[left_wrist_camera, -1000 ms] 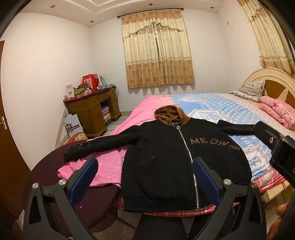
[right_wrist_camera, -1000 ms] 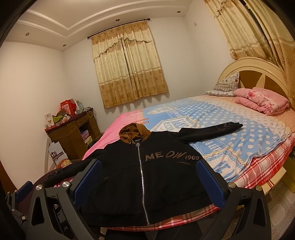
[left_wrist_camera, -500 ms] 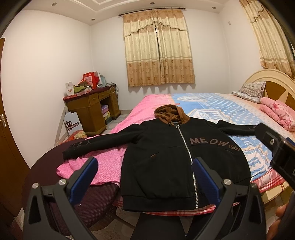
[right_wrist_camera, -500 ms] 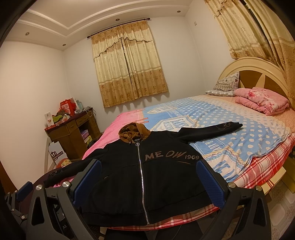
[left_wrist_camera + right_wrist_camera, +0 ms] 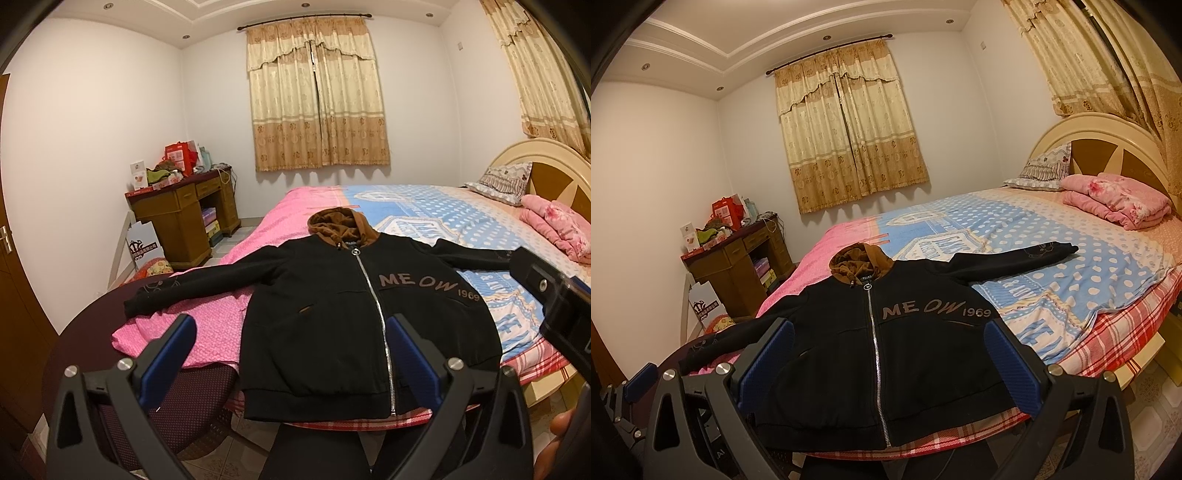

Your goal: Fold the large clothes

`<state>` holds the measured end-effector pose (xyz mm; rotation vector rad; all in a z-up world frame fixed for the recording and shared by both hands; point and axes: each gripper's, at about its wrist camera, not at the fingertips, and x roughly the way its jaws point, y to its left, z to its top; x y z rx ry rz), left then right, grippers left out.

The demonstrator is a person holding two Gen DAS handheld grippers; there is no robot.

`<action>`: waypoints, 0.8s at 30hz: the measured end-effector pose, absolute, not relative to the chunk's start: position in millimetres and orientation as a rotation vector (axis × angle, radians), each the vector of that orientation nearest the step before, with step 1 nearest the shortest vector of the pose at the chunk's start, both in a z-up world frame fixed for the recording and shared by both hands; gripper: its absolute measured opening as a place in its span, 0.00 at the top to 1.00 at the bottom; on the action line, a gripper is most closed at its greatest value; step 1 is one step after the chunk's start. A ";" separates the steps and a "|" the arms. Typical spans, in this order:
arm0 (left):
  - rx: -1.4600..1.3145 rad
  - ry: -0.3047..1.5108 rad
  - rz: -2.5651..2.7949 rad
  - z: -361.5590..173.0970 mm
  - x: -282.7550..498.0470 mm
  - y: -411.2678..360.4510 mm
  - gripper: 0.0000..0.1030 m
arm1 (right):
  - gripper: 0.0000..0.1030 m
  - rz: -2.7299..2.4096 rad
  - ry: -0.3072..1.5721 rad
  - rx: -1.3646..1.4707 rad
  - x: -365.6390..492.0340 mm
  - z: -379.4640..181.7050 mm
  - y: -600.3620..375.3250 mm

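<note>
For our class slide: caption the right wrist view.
Open right gripper faces a black hoodie spread flat on the bed.

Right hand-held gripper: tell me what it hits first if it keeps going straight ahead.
The right hand-held gripper, open and empty, points at the black hoodie spread flat on the bed. It would probably meet the hoodie's lower front near the zipper first, though depth is unclear.

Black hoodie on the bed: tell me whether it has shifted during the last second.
No. The black hoodie lies spread with its sleeve cuff on the same blue dotted sheet spot as before.
</note>
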<state>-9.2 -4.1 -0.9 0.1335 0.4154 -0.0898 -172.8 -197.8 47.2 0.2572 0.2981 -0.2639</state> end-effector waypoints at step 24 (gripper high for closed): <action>0.131 0.421 -0.090 0.0 -7.5 -2.1 0.00 | 0.01 -0.254 0.314 0.264 -171.9 44.8 -195.6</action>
